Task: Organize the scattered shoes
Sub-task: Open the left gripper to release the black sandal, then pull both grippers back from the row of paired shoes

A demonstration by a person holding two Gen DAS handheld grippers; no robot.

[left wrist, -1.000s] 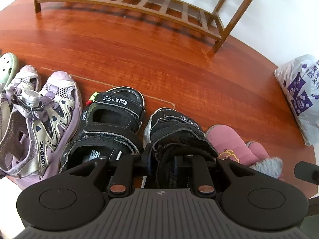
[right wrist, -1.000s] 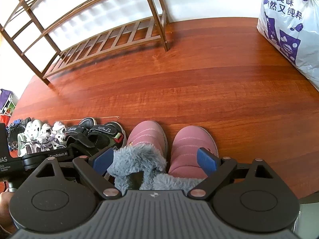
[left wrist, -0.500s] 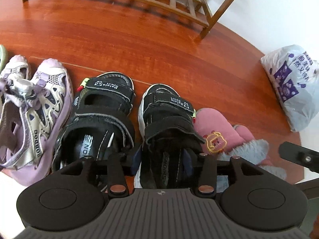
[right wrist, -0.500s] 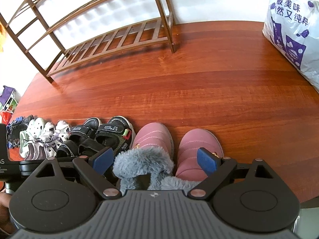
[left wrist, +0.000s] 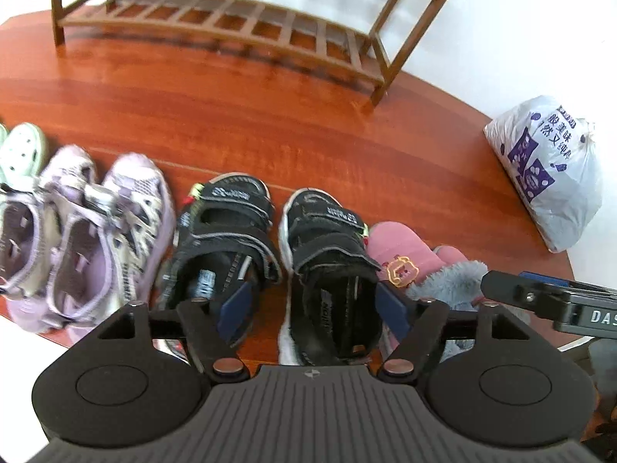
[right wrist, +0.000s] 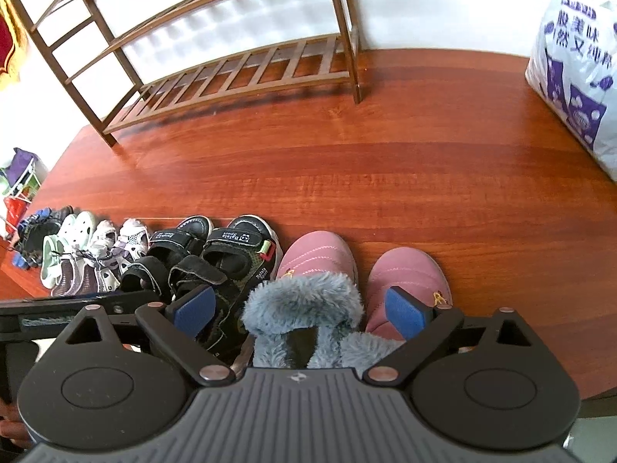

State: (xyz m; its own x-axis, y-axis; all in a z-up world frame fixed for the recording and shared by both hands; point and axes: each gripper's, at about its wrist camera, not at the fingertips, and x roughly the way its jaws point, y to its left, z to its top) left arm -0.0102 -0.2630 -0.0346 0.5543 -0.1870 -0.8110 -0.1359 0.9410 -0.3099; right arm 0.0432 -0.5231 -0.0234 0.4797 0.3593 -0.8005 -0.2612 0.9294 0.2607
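1. Along the near edge of the floor (right wrist: 385,177) the shoes stand in one row, toes toward the rack (right wrist: 216,77) by the wall.
2. From the left wrist view the row reads: mint clog (left wrist: 21,150), lilac sandals (left wrist: 96,231), black sandals (left wrist: 270,247), then pink boots (left wrist: 401,247) with grey fur cuffs.
3. Left gripper (left wrist: 313,310) is spread open, its fingers on either side of the right-hand black sandal; one blue pad (left wrist: 235,310) lies over the left-hand sandal, the other just beside the boot. Neither pad visibly presses the shoe.
4. Right gripper (right wrist: 304,310) is also spread wide, straddling the fur cuff of the left boot (right wrist: 316,258); its left pad (right wrist: 194,306) sits over a black sandal (right wrist: 235,254), its right pad over the right boot (right wrist: 408,270). It grips nothing.
5. Both boots stand upright, side by side and close together, directly right of the black sandals.
6. Farther left in the right wrist view are the lilac sandals, pale clogs (right wrist: 73,231) and a dark shoe with blue trim (right wrist: 38,231), small and hard to make out.
7. A white bag (right wrist: 578,77) with purple print sits on the floor at the far right, well apart from the row.
8. All rack shelves in view hold no shoes.
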